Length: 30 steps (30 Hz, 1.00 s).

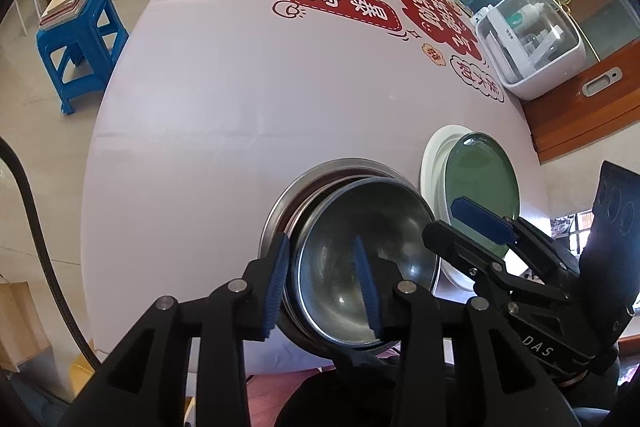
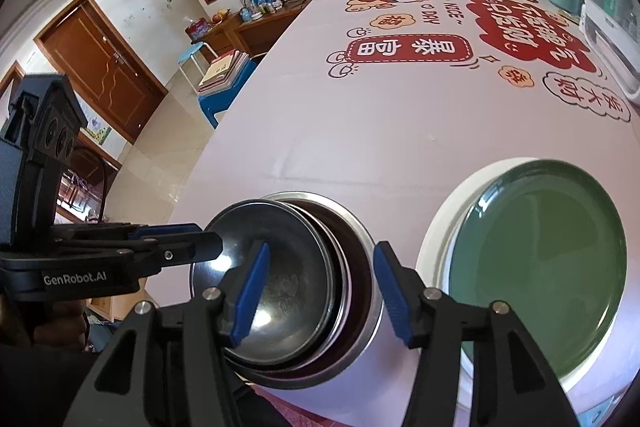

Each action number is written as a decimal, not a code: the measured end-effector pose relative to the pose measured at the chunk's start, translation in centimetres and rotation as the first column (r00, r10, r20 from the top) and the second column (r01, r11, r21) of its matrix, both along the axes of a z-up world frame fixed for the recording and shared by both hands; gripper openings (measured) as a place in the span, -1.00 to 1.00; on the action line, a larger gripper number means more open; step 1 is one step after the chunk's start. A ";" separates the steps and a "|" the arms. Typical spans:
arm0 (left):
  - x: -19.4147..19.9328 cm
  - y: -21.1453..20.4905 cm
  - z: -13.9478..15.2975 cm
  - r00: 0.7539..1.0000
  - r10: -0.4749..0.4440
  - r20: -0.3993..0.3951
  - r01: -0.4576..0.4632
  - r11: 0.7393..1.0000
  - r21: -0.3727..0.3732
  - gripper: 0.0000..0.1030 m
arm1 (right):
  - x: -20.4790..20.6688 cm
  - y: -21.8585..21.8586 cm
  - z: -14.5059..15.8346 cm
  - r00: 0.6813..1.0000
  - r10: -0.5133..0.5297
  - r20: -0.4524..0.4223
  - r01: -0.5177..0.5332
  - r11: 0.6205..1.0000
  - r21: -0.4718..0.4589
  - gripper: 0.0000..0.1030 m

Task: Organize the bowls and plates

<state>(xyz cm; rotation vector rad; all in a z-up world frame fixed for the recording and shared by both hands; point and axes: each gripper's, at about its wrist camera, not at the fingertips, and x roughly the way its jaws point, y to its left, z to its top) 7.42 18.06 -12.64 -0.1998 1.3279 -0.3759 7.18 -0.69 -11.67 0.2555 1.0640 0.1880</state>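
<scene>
Steel bowls (image 1: 362,259) nested beside green plate (image 2: 544,275), left hand-held gripper (image 1: 322,291) spread astride top bowl's rim, right hand-held gripper (image 2: 324,295) spread.

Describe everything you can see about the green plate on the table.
The green plate is round, glossy and dark sage green, probably glazed ceramic, with a flat centre and a low raised rim. It looks clean and holds nothing. It lies face up on a larger white plate, shifted off-centre so a white crescent shows on the side toward the stacked steel bowls. The pair sits near the edge of the table. The right gripper hovers above its near edge; contact cannot be told.
</scene>
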 end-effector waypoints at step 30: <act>-1.8 0.3 -4.1 0.985 0.053 -0.163 -0.050 0.999 0.021 0.14 | -1.6 -1.9 -3.3 0.988 -0.005 -0.155 0.029 0.988 0.153 0.08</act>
